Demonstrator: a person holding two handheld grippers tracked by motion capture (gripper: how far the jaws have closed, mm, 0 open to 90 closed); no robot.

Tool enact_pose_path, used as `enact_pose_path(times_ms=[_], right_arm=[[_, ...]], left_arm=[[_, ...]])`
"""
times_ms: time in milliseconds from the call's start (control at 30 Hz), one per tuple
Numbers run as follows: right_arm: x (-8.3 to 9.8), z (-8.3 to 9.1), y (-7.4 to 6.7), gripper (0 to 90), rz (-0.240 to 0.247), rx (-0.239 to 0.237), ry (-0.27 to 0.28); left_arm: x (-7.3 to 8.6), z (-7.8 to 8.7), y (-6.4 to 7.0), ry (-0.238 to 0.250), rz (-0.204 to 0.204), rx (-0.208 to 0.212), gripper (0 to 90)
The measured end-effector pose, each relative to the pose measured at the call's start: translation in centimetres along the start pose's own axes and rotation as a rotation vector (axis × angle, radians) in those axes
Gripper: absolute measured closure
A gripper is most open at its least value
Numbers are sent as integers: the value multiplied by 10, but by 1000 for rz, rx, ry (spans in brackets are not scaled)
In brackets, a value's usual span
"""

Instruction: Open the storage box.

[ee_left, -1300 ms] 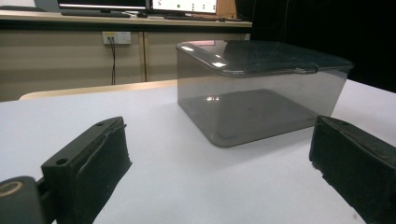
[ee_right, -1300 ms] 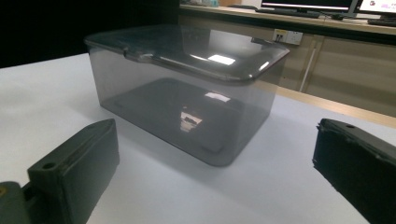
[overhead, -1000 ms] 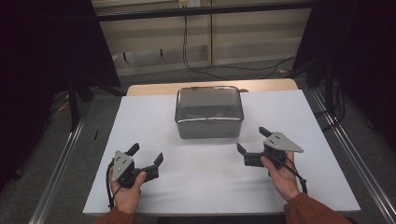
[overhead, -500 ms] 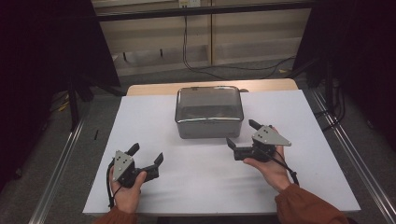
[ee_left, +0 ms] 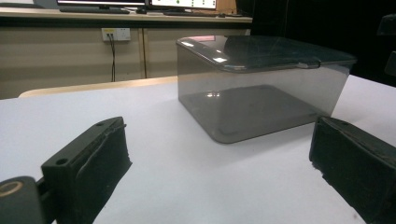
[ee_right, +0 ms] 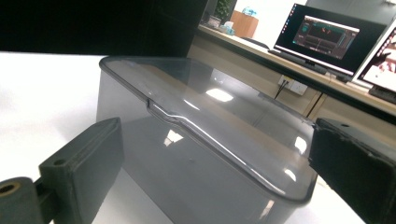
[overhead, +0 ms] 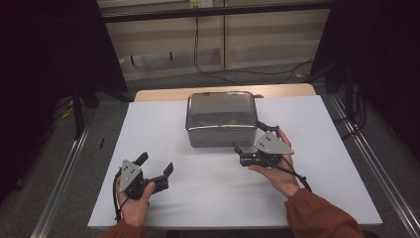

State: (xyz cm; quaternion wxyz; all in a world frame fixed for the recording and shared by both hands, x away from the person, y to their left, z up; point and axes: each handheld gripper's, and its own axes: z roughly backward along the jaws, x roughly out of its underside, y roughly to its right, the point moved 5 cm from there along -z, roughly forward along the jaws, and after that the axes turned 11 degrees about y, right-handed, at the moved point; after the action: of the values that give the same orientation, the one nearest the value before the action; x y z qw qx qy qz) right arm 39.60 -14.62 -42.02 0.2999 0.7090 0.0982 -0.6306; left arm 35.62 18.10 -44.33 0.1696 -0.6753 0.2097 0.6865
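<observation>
- The smoky clear lidded box (overhead: 221,119) stands in the upper middle of the high view, on the white table (overhead: 163,119), towards its far edge.
- The right gripper (overhead: 246,137) sits just beside the box's lower-right corner in that view, jaws spread wide, with nothing between them; it points up-left at the box.
- In the right gripper view the box's lid (ee_right: 201,116) fills the space between the two jaws, its rim tab facing the camera, so I judge this hand is the one about to act on the lid.
- The left gripper (overhead: 156,165) is in the lower left of the high view, well apart from the box, jaws open and empty.
- The box's long axis runs left-right across the high view.
- No brand, label or legible writing shows on the box; the monitor (ee_right: 327,39) text behind is too small to read.
</observation>
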Motion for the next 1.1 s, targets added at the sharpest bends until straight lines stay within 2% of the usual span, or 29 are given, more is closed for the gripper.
enact_pose_path(times_ms=[33,67,133,167,200,233,267,400,500,567,600,633,667,700,833,900,933,967,1000,1033,1067,1100], right_arm=[[0,0,0,30,0,0,0],[-1,-2,-1,46,44,-6,2],[-2,-4,-2,55,62,-11,4],[-4,-6,-5,58,104,-19,8],[-4,-6,-5,58,104,-19,8],[-6,-10,-6,60,145,-26,3],[-6,-10,-6,60,145,-26,3],[-5,-15,-12,77,234,-43,-22],[-2,-19,-18,85,273,-73,-53],[-1,-21,-21,87,316,-85,-61],[-1,-21,-21,87,316,-85,-61],[0,-24,-23,99,366,-90,-70],[0,-24,-23,99,366,-90,-70],[-1,-27,-25,111,406,-90,-72],[-1,-29,-28,155,441,-103,-84],[1,-32,-30,162,521,-104,-96],[1,-32,-30,162,521,-104,-96],[3,-33,-32,179,569,-105,-108],[3,-34,-32,189,595,-105,-108],[3,-34,-32,189,595,-105,-108],[3,-35,-33,204,620,-104,-109],[2,-37,-33,233,678,-97,-108]], left_arm=[[0,0,0,0,0,0,43],[0,0,0,-1,-1,-2,43],[1,0,-1,-3,-7,-4,43],[0,0,-1,-3,-8,-5,43],[0,0,-1,-3,-8,-5,43],[-1,1,0,1,-9,-4,43],[-1,1,0,1,-9,-4,43],[-1,1,1,7,-13,0,43],[-1,1,0,6,-10,-2,43],[-1,1,0,5,-14,-2,43],[-1,1,0,5,-14,-2,43],[-1,1,0,3,-9,-1,43],[-1,1,0,3,-9,-1,43],[-1,0,0,3,-2,1,43],[-1,1,0,2,-4,1,43],[-1,0,-1,0,-10,-3,43],[-1,0,-1,0,-10,-3,43],[0,0,-1,0,-12,-3,43],[0,0,-1,-1,-14,-3,43],[0,0,-2,-1,-19,-6,43],[0,0,-1,-1,-18,-6,43],[0,0,-2,-4,-20,-7,43]])
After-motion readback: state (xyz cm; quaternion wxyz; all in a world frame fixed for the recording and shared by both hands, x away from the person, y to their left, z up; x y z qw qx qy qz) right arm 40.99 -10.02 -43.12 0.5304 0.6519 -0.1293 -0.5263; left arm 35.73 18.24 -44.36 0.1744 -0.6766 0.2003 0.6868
